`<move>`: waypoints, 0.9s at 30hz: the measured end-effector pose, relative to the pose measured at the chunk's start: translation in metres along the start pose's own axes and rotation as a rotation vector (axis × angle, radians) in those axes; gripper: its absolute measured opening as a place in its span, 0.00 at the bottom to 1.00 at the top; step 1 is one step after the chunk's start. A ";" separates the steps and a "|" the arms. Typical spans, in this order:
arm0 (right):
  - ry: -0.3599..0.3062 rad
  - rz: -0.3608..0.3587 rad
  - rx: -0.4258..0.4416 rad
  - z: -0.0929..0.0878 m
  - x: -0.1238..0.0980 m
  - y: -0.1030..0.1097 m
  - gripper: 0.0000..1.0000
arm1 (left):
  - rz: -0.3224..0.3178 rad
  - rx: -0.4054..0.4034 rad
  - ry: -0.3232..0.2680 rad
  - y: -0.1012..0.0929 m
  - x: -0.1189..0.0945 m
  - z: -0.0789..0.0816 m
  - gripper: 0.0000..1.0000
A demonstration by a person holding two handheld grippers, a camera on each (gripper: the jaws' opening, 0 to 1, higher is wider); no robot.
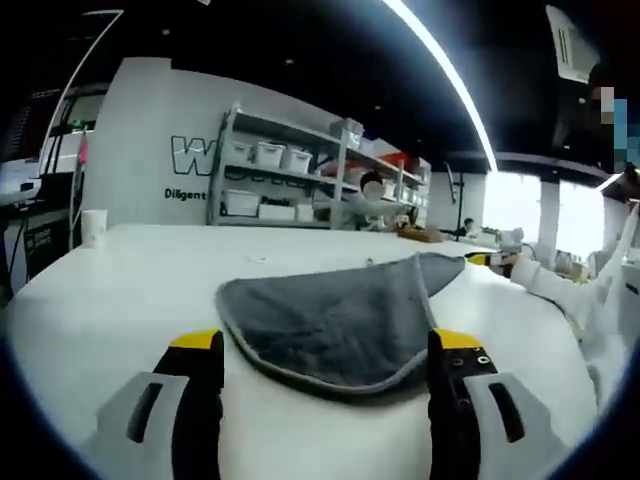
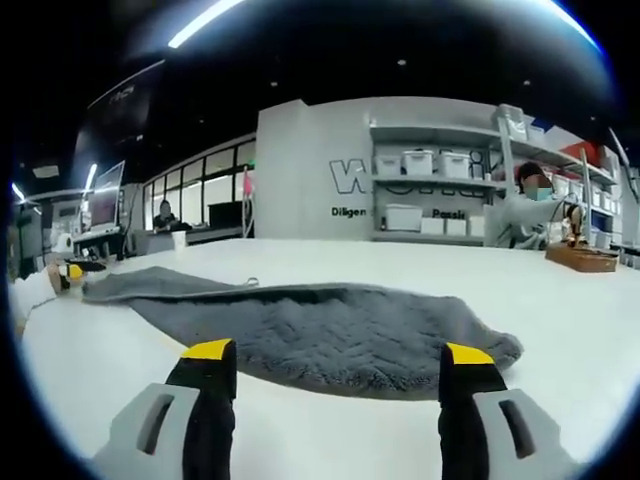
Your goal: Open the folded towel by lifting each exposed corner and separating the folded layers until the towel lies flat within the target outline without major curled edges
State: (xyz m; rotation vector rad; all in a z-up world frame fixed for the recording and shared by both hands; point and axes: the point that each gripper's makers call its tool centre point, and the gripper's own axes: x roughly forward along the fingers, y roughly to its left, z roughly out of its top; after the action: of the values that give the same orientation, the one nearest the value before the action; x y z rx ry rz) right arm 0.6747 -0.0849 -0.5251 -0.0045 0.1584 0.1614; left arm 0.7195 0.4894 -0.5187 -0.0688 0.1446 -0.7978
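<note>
**Towel spread on table, both tongs empty**

In the left gripper view I find the grey towel point(image 1: 335, 320) at centre frame on the white table point(image 1: 120, 280), its upper right corner lying folded over. My left gripper point(image 1: 328, 365) stands wide apart, holding nothing. In the right gripper view the towel point(image 2: 320, 335) runs across mid-frame; my right gripper point(image 2: 340, 370) likewise gapes wide and empty.

The towel point(image 1: 340, 320) is grey and fluffy with a stitched hem, lying folded on a white surface. In the left gripper view its rounded near edge curves low while a far corner trails off to the right. In the right gripper view the towel point(image 2: 330, 335) stretches wide and flat, one end tapering leftward.
</note>
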 end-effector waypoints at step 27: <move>0.143 -0.092 -0.599 0.037 0.055 -0.022 0.72 | -0.067 -0.009 -0.001 -0.020 0.002 0.001 0.99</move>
State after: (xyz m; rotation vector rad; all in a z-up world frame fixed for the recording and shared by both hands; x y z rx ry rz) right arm 0.7373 -0.0977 -0.4971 -0.6202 0.2471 0.1115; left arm 0.7070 0.4745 -0.5152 -0.0823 0.1457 -0.8639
